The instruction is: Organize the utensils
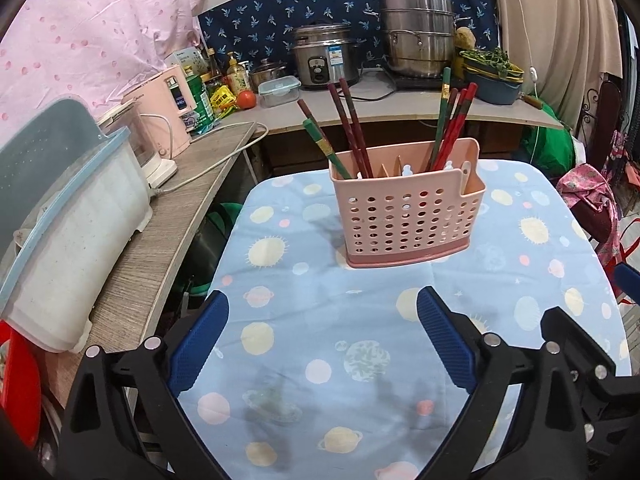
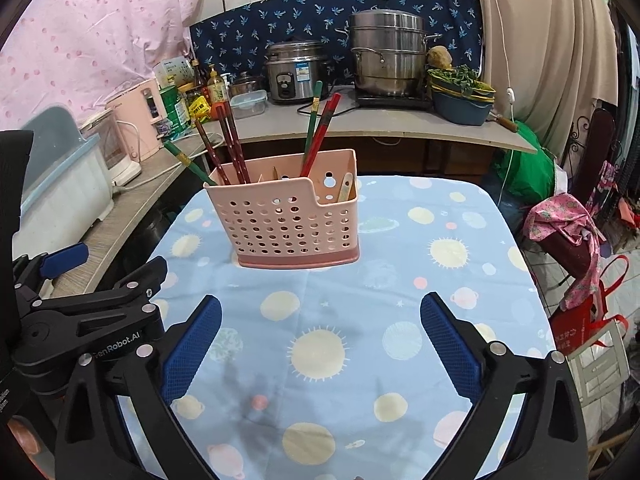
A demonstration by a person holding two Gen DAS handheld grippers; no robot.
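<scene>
Two grippers hang over the planet-print tablecloth [image 1: 320, 320], both empty. Left gripper [image 1: 322, 336]: jaws spread wide, touching nothing. Right gripper [image 2: 320, 340]: likewise wide. Pink utensil caddy [image 1: 404, 216] stands at twelve o'clock, holding chopsticks [image 1: 352, 128] upright.

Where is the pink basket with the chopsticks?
The pink basket stands upright on the blue planet tablecloth, centre of both wrist views, beyond both open grippers and before the counter with the rice cooker.

Matt plastic caddy [image 1: 406, 216] (perforated), printed cloth tablecloth [image 1: 320, 320]
</scene>
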